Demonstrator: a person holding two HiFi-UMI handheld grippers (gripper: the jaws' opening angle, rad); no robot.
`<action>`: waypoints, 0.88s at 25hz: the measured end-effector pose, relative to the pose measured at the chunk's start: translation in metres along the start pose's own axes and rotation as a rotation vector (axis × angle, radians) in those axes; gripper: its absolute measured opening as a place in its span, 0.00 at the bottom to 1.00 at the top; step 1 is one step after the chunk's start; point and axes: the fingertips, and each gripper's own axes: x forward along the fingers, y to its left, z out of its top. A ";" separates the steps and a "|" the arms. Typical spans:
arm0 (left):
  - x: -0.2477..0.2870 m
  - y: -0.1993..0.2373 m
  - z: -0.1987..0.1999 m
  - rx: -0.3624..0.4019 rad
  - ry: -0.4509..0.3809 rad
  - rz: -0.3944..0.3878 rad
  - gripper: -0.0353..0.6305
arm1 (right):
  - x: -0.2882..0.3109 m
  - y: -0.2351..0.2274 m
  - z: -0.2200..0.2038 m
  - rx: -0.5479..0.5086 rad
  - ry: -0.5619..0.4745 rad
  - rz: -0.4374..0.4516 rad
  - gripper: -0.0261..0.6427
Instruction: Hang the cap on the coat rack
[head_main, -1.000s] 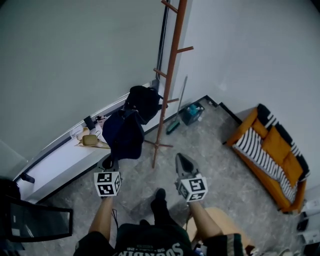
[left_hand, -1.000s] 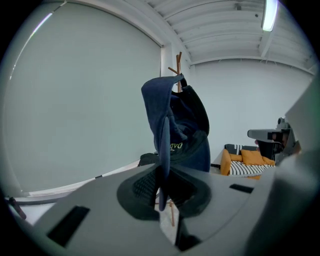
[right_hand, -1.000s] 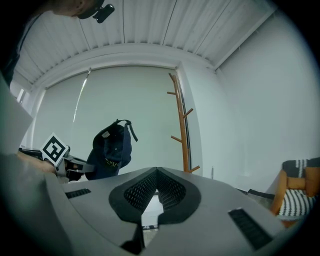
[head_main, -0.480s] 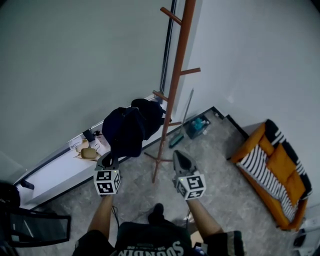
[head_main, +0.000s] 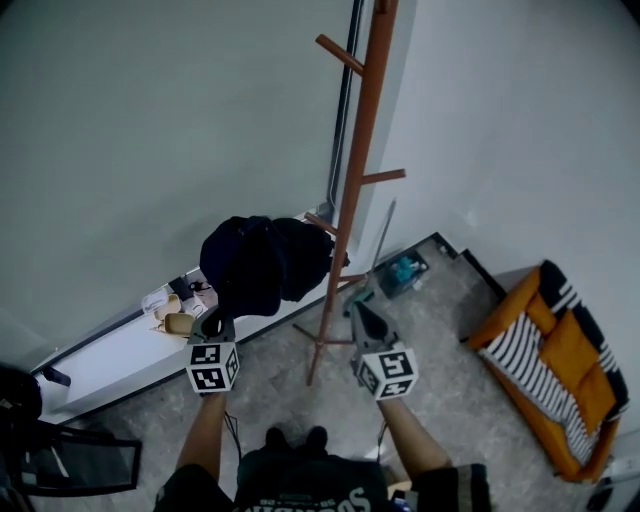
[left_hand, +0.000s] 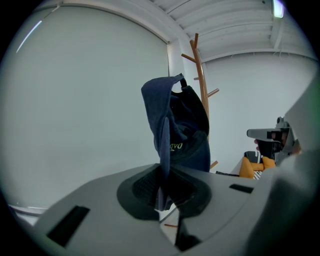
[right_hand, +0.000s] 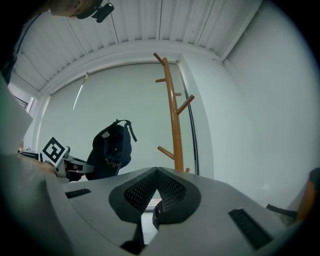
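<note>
Between my left tongs (left_hand: 162, 192) the one cap (left_hand: 182, 130) is standing up on edge: the tongs are pinching its brim, and the dark navy crown is hanging in the air above them. Pale lettering is showing on the cap, but I am not managing to read it with any certainty.

Looking down from the head view, I am seeing the cap (head_main: 250, 270) held just left of the single coat rack (head_main: 355, 190), near its lower pegs; whether it is touching one I cannot tell. From the right gripper view the coat rack (right_hand: 173, 115) is showing at least four pegs branching off one brown pole.

My right tongs (right_hand: 156, 192) are pressed together with nothing between them, pointing towards the rack's foot. Two marker cubes are showing, one riding on each gripper (head_main: 212, 325) (head_main: 362, 315).

Further out, one orange sofa (head_main: 550, 370) with a striped cushion is sitting by the right wall. White print is running across my shirt at the bottom edge, cut off and unreadable.
</note>
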 end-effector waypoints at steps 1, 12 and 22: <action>0.003 0.002 0.005 0.006 -0.005 0.001 0.08 | 0.004 -0.002 0.002 0.001 -0.004 -0.002 0.03; 0.029 0.024 0.054 0.038 -0.054 0.005 0.08 | 0.028 -0.008 0.027 -0.011 -0.037 -0.007 0.03; 0.057 0.052 0.138 0.076 -0.132 0.018 0.08 | 0.045 -0.010 0.038 -0.023 -0.042 -0.014 0.03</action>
